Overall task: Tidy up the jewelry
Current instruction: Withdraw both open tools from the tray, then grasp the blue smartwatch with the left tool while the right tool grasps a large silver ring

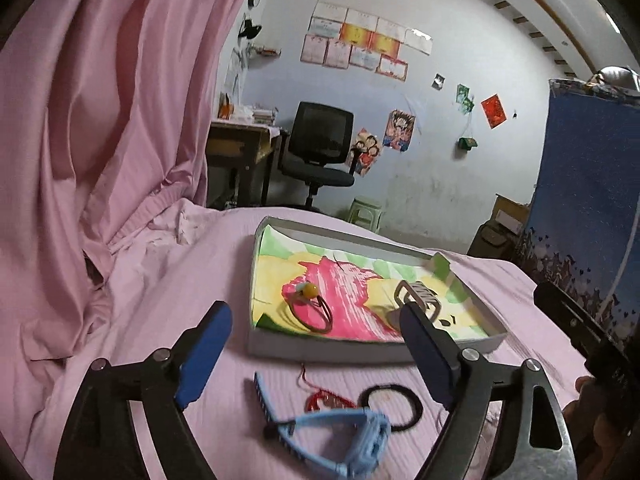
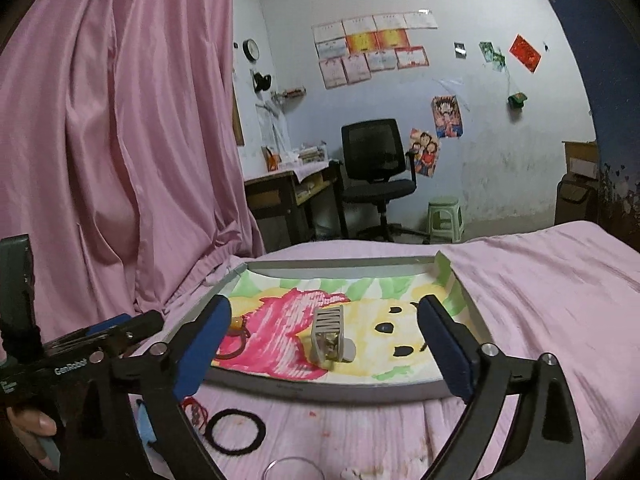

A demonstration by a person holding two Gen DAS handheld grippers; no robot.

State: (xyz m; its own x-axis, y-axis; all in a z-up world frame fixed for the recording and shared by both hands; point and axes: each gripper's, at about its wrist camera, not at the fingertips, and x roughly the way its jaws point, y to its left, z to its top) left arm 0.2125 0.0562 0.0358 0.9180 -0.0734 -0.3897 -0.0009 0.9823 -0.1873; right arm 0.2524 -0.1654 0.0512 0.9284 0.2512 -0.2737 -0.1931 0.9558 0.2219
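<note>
On a pink-sheeted bed point(image 2: 540, 280), seen through two wrist fisheyes: shallow grey box lid point(image 2: 328, 388) lined with a pink, yellow and green painted sheet, serving as tray.

Left gripper point(image 1: 316, 344) spread wide, nothing between the blue pads point(image 1: 204, 356); right gripper point(image 2: 320, 344) likewise parted and empty, hovering before the tray's near wall.

Inside the tray: brown hair tie with a yellow bead point(image 1: 310, 308) at 9 o'clock, largely masked by the left finger in the right view; grey claw clip point(image 2: 330, 338) near centre, its lower half cut off by the right-hand finger in the left view.

Outside, at 6 o'clock of the tray: black hair tie point(image 2: 236, 432) flat on the sheet; red string bracelet point(image 1: 320, 398) just beside it at its 9 o'clock, touching or not impossible to tell; light-blue clip point(image 1: 340, 436) blurred, shape hard to read, partly over the black loop in the left view. Clear round rim point(image 2: 294, 470) cropped by the lower frame edge, identity unclear.

Pink curtain point(image 2: 120, 140) filling 9 o'clock. Office chair point(image 2: 376, 168), desk point(image 2: 280, 192), green stool point(image 2: 444, 216) and wall posters beyond at 12 o'clock. Blue panel point(image 1: 588, 200) at 3 o'clock.
</note>
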